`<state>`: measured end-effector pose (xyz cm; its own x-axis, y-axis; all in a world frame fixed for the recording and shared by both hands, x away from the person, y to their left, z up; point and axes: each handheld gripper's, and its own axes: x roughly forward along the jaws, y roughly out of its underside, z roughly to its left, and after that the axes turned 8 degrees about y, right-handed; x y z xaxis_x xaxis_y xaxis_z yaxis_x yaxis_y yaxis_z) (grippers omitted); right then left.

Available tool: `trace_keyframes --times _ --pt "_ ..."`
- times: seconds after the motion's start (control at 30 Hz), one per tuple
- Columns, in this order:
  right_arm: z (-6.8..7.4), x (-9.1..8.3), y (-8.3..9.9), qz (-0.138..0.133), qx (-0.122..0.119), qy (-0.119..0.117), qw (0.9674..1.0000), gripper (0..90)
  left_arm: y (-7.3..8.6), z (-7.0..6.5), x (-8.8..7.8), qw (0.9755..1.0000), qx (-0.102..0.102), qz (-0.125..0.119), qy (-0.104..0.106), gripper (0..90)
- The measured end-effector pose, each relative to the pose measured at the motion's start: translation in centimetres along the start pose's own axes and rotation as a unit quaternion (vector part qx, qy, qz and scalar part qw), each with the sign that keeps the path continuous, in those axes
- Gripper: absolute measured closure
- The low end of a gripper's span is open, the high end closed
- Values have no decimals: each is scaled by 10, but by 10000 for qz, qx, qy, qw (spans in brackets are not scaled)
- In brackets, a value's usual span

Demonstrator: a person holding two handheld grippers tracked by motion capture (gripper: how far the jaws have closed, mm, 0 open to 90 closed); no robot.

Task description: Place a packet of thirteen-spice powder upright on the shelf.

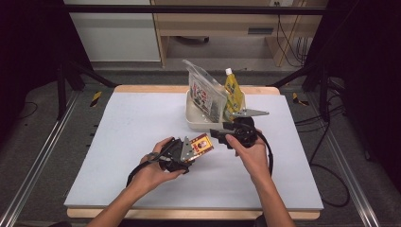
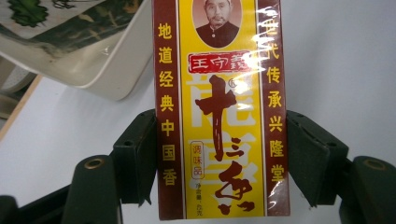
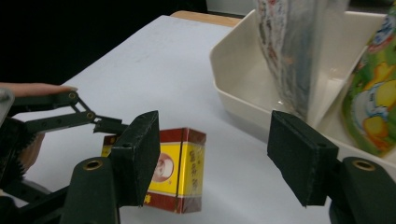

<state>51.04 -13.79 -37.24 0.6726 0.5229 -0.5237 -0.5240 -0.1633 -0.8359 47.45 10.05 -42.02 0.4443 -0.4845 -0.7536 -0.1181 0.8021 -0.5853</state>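
Left gripper clamped on the yellow seasoning box above the table, right gripper open and empty, just beside the cream tub, packets standing inside

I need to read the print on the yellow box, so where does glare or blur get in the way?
Left gripper view: the yellow box, clamped in the left tongs, is sharp, with glare streaking its right edge. Right gripper view: its label is small and soft. High view: too small to read.

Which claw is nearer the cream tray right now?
Right. The right claw, open and empty, sits just before the cream tray; the left claw, gripping the seasoning box, is farther back.
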Motion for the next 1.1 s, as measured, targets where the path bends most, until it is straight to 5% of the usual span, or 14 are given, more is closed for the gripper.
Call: trace_keyframes --times 0.43,1.1 --pt "5 20 12 399 134 -691 9967 354 0 -4 -7 9998 21 -181 -64 322" --pt "6 38 23 733 361 -1245 9889 407 -4 -7 -10 9991 40 -412 -36 322"
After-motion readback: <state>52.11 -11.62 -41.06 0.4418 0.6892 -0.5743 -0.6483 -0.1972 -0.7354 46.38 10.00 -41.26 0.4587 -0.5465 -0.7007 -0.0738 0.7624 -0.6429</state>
